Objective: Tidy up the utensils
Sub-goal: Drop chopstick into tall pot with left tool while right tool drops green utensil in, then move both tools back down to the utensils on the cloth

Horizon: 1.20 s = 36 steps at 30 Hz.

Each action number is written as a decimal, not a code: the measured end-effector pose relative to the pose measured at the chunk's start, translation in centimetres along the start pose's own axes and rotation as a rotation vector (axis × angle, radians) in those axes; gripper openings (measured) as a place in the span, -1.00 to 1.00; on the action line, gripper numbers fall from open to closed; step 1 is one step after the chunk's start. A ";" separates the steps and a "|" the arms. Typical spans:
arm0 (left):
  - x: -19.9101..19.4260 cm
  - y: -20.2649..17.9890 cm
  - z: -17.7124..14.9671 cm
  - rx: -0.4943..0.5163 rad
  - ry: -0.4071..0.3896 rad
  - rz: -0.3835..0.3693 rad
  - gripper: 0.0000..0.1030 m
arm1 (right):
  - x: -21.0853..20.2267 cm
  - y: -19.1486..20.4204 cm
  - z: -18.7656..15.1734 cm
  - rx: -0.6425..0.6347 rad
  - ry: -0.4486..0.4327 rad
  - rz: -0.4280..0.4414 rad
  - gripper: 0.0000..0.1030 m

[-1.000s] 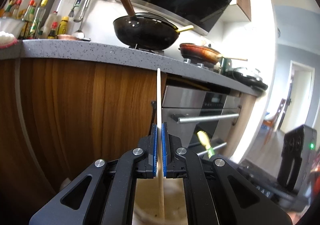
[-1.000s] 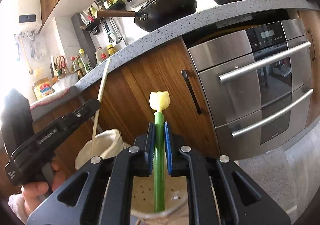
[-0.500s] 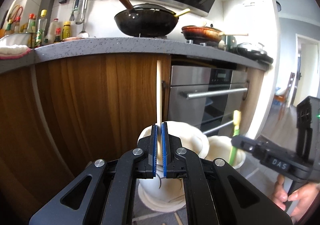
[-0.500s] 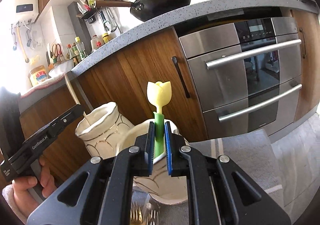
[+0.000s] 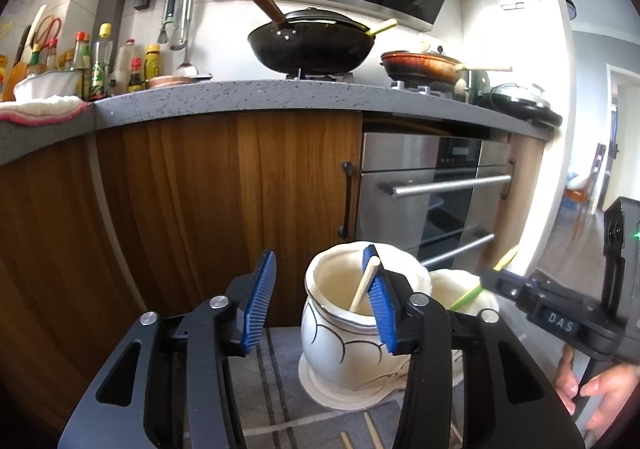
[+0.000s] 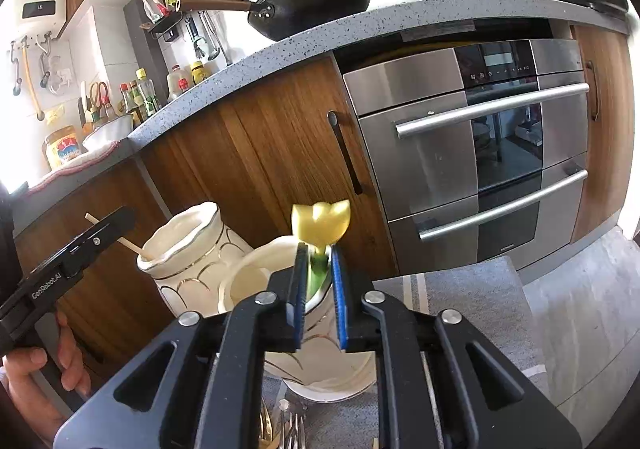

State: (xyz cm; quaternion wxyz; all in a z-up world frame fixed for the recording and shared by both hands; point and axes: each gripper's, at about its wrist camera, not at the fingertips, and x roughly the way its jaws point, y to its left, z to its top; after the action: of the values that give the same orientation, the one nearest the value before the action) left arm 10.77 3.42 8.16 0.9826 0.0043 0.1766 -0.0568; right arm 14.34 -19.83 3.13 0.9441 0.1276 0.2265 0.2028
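My left gripper (image 5: 320, 277) is open and stands over a white gold-lined jar (image 5: 352, 333). A wooden chopstick (image 5: 363, 284) leans inside that jar against my right blue pad, free of the grip. My right gripper (image 6: 318, 273) is partly open over a second white jar (image 6: 256, 281). A green utensil with a yellow tulip-shaped end (image 6: 320, 223) stands between its jaws, its stem down in that jar. The first jar (image 6: 188, 249) and the chopstick (image 6: 132, 245) show to the left in the right wrist view.
Both jars stand on a grey mat (image 6: 460, 289) on the floor in front of wooden cabinets (image 5: 240, 189) and a steel oven (image 6: 480, 153). More chopsticks (image 5: 372, 435) and forks (image 6: 294, 429) lie on the mat near me.
Both grippers came down to the jars. My left gripper opened and let the chopstick drop into its jar. My right gripper lowered the tulip utensil into the other jar and loosened.
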 end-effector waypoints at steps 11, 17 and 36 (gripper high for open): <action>-2.1 0.1 -0.1 -0.004 -0.028 0.022 0.60 | -2.2 -0.6 0.3 0.031 -0.012 0.017 0.48; -3.7 0.6 -0.5 -0.048 -0.001 0.048 0.85 | -5.3 -0.8 0.2 0.009 -0.045 0.002 0.91; -7.6 -0.7 -5.9 -0.056 0.185 0.095 0.90 | -12.7 -2.0 -3.1 -0.169 -0.045 -0.146 0.91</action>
State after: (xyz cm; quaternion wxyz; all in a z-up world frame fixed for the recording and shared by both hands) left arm 1.58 3.74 5.23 0.9635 -0.0096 0.2676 -0.0047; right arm 3.13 -26.78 4.52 0.9686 0.0353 0.1961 0.1488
